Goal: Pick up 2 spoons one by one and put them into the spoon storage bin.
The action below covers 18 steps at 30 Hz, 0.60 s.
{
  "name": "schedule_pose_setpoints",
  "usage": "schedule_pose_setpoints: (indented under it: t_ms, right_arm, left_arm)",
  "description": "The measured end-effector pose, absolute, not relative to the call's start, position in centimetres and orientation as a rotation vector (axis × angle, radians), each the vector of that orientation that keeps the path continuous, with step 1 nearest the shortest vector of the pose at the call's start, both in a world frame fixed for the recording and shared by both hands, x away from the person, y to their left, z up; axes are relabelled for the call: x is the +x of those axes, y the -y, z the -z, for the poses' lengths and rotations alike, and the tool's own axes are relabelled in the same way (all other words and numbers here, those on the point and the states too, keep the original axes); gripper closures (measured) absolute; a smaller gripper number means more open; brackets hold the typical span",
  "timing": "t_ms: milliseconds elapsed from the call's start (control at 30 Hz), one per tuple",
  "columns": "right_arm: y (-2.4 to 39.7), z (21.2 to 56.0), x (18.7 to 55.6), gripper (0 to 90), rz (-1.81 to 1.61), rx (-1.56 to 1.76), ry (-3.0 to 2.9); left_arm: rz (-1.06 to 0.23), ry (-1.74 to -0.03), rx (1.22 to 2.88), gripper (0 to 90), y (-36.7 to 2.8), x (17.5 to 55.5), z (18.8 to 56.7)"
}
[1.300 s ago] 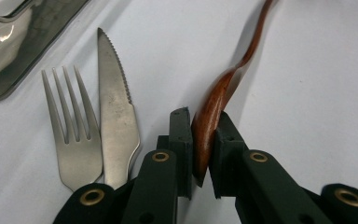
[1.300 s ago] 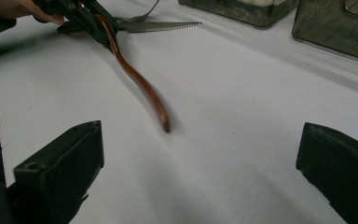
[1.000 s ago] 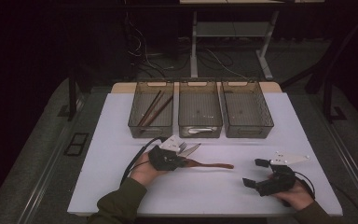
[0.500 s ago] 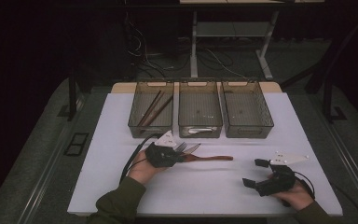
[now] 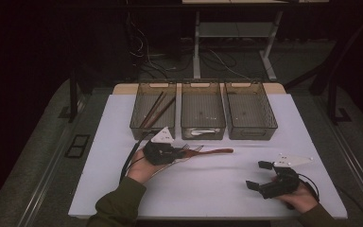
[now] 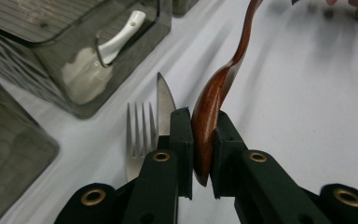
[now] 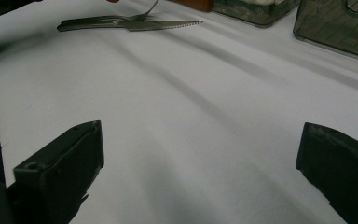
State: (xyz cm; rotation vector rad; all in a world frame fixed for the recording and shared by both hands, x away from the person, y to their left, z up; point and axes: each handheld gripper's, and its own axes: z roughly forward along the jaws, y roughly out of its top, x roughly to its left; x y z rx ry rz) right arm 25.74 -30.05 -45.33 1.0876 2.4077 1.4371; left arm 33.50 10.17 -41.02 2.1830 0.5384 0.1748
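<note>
Nearest the person, the right gripper (image 5: 261, 177) was found resting low on the white table (image 5: 217, 198), its jaws spread wide with nothing between them. The left gripper (image 5: 177, 153) was observed further in, clenched on the bowl of a brown wooden spoon (image 6: 205, 126); the bowl was pinched edge-on between the two pads, and the handle was seen running away from the jaws over the table, toward the right in the high view. Whether the spoon had been lifted clear of the surface could not be told.

Just beside the held spoon, a metal fork (image 6: 137, 140) and a serrated knife (image 6: 165, 100) were noted lying loose on the table, untouched.

Beyond these, three clear bins were recorded in a row. The left bin (image 5: 139, 125) held chopsticks (image 5: 157, 109), the middle bin (image 5: 203, 130) a white spoon (image 6: 103, 60), and the right bin (image 5: 253, 130) appeared empty.

The sorting was judged partly done: the wooden spoon was gripped but not yet binned, and fork and knife remained.
</note>
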Motion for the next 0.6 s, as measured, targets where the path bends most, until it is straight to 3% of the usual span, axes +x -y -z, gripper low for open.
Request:
schedule_pose_setpoints:
  t_ms: [600]
  right_arm:
    - [30.0,45.3,25.8,0.6,-1.437,1.097,-2.41]
  left_arm:
    - [-0.263,-0.661,2.085,80.6,-10.3,35.8,38.0]
